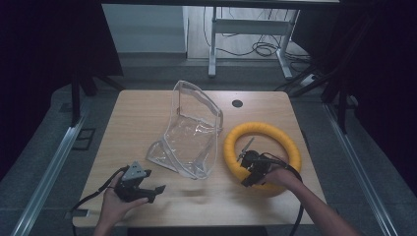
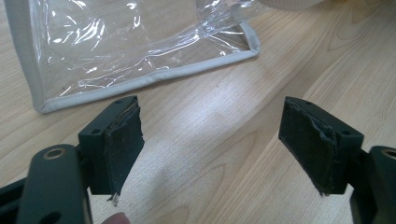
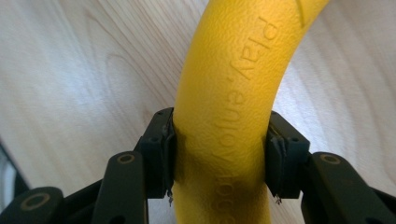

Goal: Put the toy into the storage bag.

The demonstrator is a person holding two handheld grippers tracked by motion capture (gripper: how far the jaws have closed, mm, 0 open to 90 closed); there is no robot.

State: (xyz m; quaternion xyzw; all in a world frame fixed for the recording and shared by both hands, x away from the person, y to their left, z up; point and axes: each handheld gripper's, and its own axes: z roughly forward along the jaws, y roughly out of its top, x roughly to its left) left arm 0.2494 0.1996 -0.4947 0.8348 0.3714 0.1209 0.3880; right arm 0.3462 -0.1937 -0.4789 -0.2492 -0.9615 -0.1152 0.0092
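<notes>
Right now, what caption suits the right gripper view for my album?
Right gripper jaws clamp the yellow foam ring lying on the wooden table.

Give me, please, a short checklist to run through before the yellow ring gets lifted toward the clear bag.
1. Right gripper pads press both sides of the yellow ring: ok.
2. Grip sits square across the ring's tube: ok.
3. Left gripper open, nothing between its jaws: ok.
4. Clear plastic bag mouth open wide enough for the ring: cannot tell.
5. Bag held steady by the left gripper: not ok; it is apart from the bag.
6. Wooden table bare between ring and bag: ok.
</notes>
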